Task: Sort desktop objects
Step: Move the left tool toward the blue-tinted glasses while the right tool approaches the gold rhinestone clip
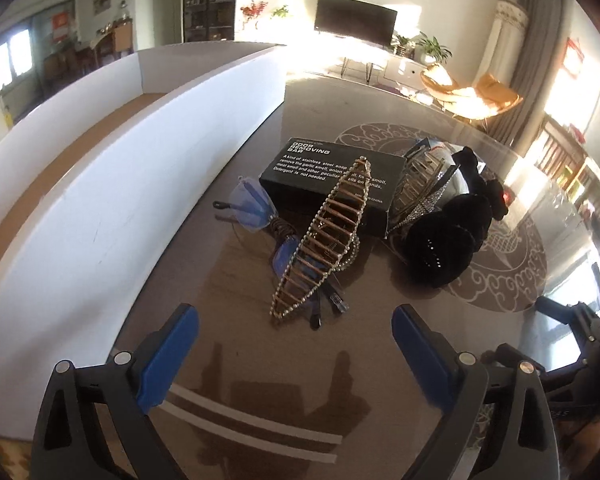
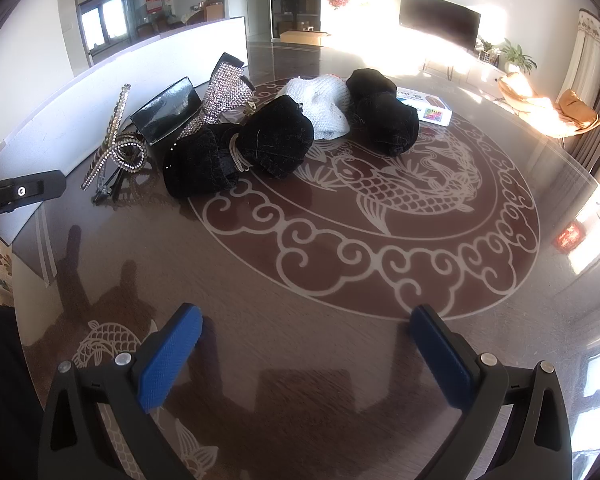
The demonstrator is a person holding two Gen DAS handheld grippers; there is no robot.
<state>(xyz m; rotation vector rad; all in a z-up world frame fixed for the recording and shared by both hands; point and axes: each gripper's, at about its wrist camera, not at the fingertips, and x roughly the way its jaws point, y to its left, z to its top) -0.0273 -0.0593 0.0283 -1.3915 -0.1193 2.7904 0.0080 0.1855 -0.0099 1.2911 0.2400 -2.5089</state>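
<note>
Left claw (image 1: 296,344): we hold it wide open over the table, nothing between its blue pads.
Right claw (image 2: 306,334): ours too, spread open and empty above the bare tabletop.
Table (image 2: 260,280): dark and glossy, with a pale koi and cloud pattern under the right claw.
Comb clip (image 1: 324,240): we see this long rhinestone-edged piece just ahead of the left claw, its far end leaning on the black box.
Blue clips (image 1: 252,206): they lie under and beside the comb clip.
Black box (image 1: 300,164): flat, white lettering on top, next to the tray wall.
Black socks (image 2: 240,148): rolled bundles in the middle of the table, touching a white sock (image 2: 324,100).
Tray (image 1: 100,184): white-walled, left of the pile, with a brown floor.
</note>
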